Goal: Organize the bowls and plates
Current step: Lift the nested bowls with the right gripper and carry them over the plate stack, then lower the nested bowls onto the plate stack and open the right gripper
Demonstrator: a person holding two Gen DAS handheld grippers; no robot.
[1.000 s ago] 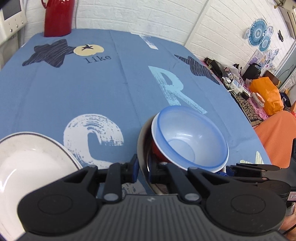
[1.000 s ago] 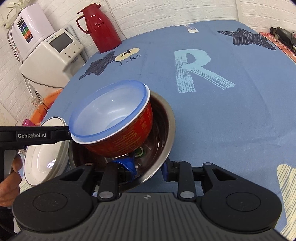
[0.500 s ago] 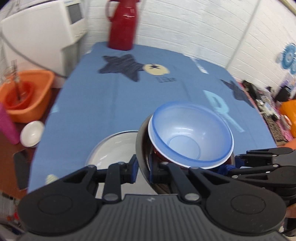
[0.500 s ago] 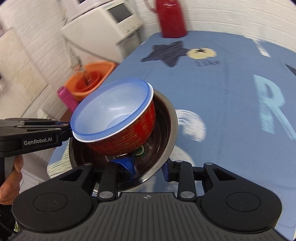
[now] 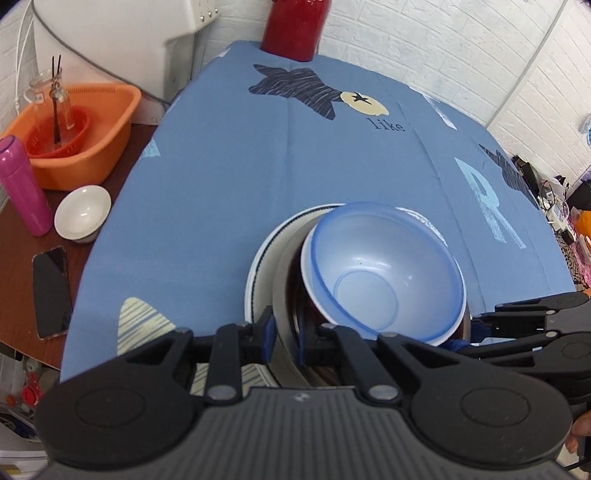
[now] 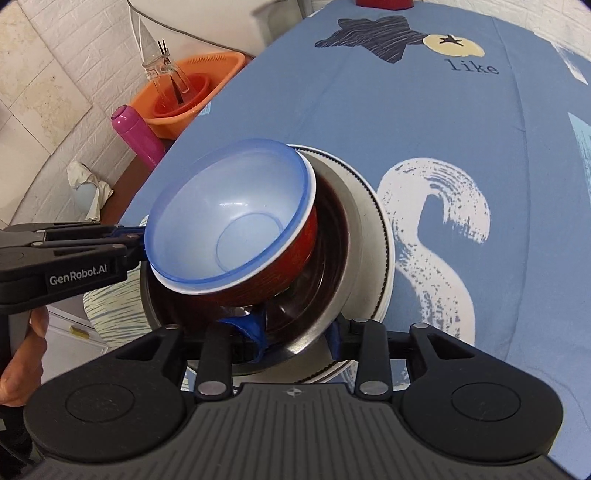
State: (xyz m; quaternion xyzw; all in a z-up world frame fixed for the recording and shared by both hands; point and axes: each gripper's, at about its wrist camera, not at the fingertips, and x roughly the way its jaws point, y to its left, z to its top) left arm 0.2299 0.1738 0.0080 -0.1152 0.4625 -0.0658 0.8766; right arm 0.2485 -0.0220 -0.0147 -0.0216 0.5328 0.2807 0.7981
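Bowls sit nested in one stack over the blue tablecloth (image 5: pixel 332 166): a pale blue plastic bowl (image 5: pixel 384 273) lies tilted inside a red bowl (image 6: pixel 280 266), and both rest inside a steel bowl (image 6: pixel 332 295). Under the steel bowl is a white plate (image 5: pixel 258 266) with a dark beaded rim line, lying on the cloth beside the printed white letter (image 6: pixel 443 229). Whether the steel bowl touches the plate or hangs just above it cannot be told from these views. The left gripper (image 5: pixel 284 332) has its jaws closed down on the near rim of the steel bowl, one blue pad outside the wall and one inside. The right gripper (image 6: pixel 299 332) pinches the opposite rim of the same bowl in the same way, its jaws nearly together around the thin metal. In the right wrist view a hand (image 6: pixel 22 354) grasps the handle of the left gripper. Off the table's edge, on a brown side surface, stand an orange basin (image 5: pixel 81 133) holding a glass bottle, a pink flask (image 5: pixel 22 184), a small white bowl (image 5: pixel 83 212) and a dark phone (image 5: pixel 51 291). A red thermos (image 5: pixel 295 26) stands at the far end of the cloth.
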